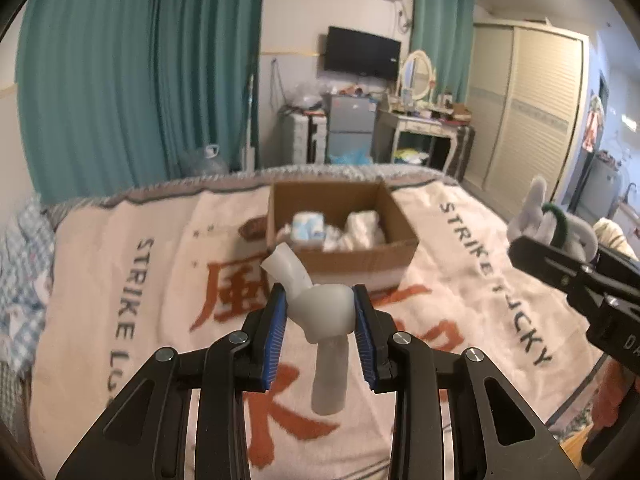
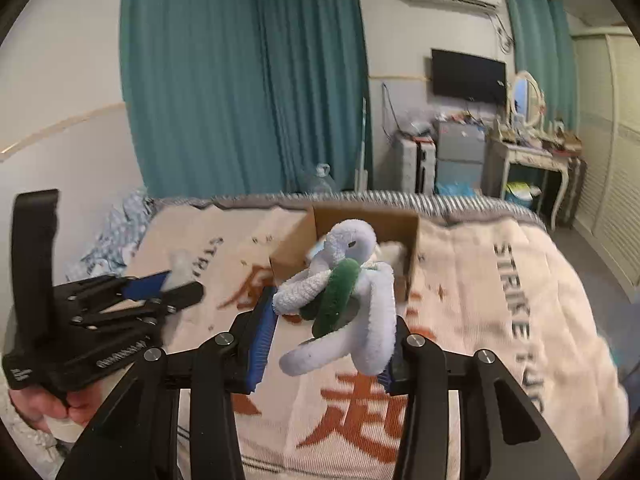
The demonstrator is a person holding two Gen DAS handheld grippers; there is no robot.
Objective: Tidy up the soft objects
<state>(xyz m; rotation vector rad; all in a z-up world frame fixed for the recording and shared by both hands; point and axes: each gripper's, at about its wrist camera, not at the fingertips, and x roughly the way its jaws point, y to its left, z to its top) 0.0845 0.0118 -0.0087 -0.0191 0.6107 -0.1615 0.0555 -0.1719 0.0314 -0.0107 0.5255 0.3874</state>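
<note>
Blue-padded black fingers of the left gripper (image 1: 320, 320) are clamped on the rounded middle of a pale grey, soft rubbery toy with stubby tube-like limbs (image 1: 320, 312), one limb pointing up toward the box and another hanging down between the jaws. It is held in the air above a cream woven blanket with orange characters and dark "STRIKE LUCKY" lettering (image 1: 472, 280), which covers the bed. Beyond the toy, on that blanket, sits an open brown cardboard box (image 1: 396, 216) with white and pale blue soft items (image 1: 332, 228) already inside. Off to the right of the box, the right gripper (image 2: 324, 332) is closed on a fluffy white plush animal with long looping limbs and a dark green ring around its body (image 2: 348, 280), also lifted clear of the blanket and hanging just short of the box's near wall. Behind the box, past the foot of the bed, hang teal curtains (image 1: 140, 72).
</note>
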